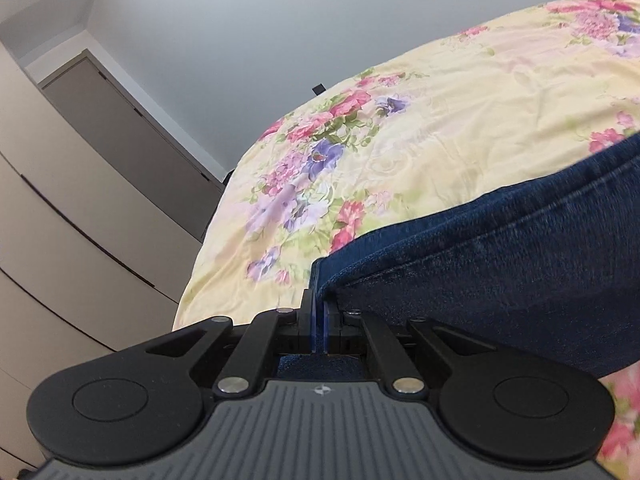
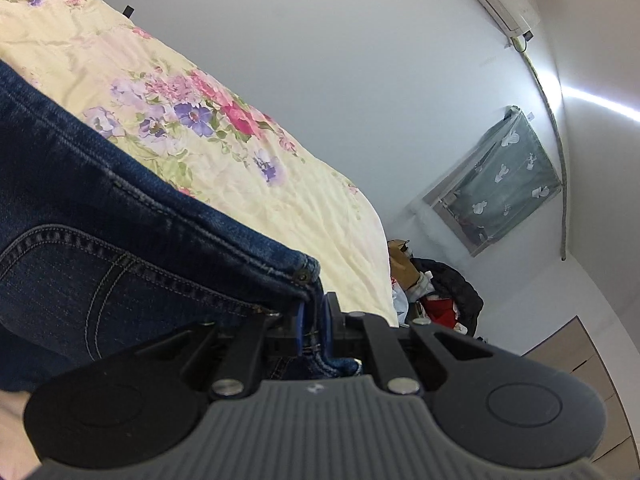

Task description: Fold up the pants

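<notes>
A bed covered by a pale yellow floral bedspread (image 1: 460,112) is seen filling the field from twelve to three o'clock in the left wrist view, and from nine to twelve o'clock in the right wrist view. White walls are seen behind it. Beige cupboard fronts (image 1: 60,240) are seen at nine o'clock in the left view. A window covered by a grey-green curtain (image 2: 504,176) printed with white shapes is seen at three o'clock in the right view, with a heap of dark and red clothing (image 2: 436,296) below it by the bed's corner.

The pants (image 1: 520,248), dark blue denim jeans with pale contrast stitching, are held stretched above the bedspread between the two grippers. A curved pocket seam and a small metal rivet (image 2: 303,276) are shown in the right view.

The left gripper (image 1: 319,320) is clamped on a denim edge at six o'clock. The right gripper (image 2: 314,324) is likewise closed on a stitched seam corner.

No readable writing is seen; only a small embossed emblem is carried on each gripper body.
</notes>
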Motion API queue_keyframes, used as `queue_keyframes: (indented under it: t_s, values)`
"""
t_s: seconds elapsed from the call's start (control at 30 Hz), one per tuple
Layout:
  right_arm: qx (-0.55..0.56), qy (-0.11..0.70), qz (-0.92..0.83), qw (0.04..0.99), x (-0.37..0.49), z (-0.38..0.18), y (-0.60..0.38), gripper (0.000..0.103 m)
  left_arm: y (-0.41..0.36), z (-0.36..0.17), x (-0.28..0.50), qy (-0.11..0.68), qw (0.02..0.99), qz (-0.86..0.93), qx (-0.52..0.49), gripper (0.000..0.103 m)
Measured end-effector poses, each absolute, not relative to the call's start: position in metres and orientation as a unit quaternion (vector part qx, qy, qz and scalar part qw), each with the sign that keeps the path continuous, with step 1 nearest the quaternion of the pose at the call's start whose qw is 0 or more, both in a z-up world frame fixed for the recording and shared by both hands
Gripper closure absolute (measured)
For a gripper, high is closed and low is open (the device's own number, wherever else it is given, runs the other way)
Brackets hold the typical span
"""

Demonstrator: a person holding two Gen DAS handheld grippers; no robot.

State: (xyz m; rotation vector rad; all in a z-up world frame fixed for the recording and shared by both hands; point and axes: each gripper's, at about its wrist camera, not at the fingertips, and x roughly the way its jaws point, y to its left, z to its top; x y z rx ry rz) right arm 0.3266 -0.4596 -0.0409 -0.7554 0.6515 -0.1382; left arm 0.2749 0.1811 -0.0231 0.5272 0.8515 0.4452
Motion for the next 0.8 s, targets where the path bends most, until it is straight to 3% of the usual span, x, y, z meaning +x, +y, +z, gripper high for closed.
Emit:
queue_keyframes:
  t_s: [0.47,0.8]
  values:
    - [-0.407,0.423,-0.052,0.808,0.455,-0.169,-0.435,0.099,0.183,-0.142,0.391,0.486,0.796,0.187,0.308,0.1]
    - [-0.411,0.361,-0.067,0.834,0.453,-0.155,-0.43,0.1,0.195,-0.118,0.379,0.46,0.813,0.188,0.302,0.099]
